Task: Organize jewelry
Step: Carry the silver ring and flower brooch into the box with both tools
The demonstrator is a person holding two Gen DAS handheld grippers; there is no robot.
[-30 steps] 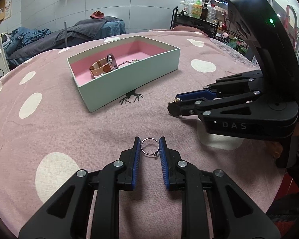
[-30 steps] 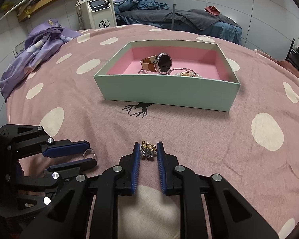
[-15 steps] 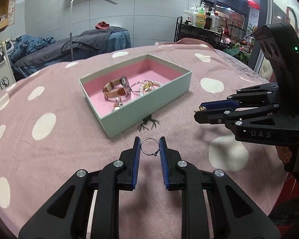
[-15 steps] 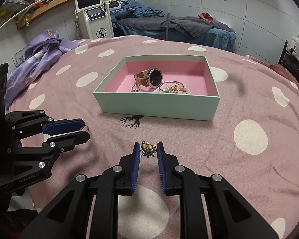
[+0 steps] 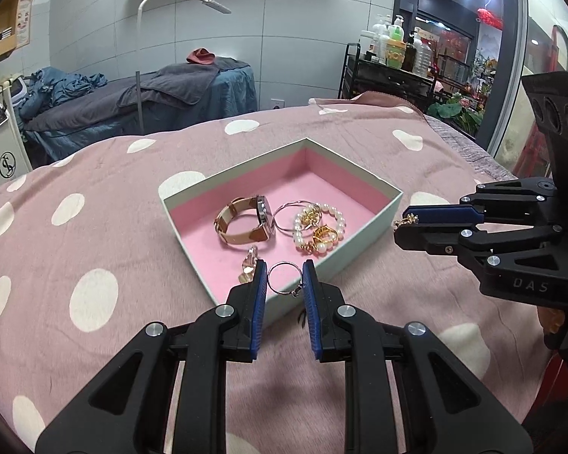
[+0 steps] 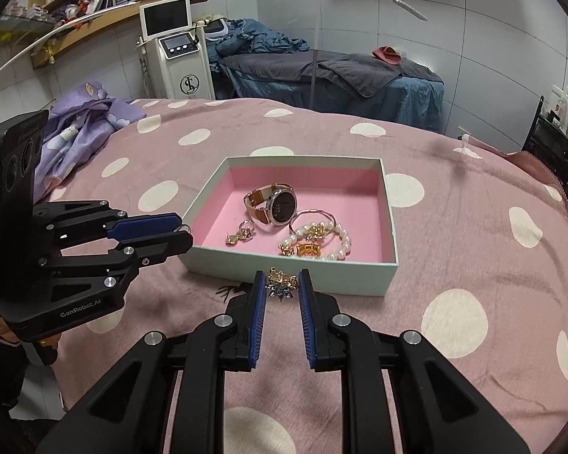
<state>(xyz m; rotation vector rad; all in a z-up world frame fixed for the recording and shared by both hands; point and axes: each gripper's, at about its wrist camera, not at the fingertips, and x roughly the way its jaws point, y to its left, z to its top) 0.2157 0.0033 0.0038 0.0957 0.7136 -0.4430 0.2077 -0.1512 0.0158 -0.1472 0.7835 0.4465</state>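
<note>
Where box [image 6: 284, 276] sits: pink dotted blanket [image 6: 473, 249].

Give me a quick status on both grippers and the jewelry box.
Left gripper shut on silver ring. Right gripper shut on flower brooch. Both near the box, watch and pearl bracelet inside. Nothing blocking.

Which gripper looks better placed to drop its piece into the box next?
Left, probably: the left gripper holds its ring over the box corner, while the right gripper with the brooch sits short of it.
</note>
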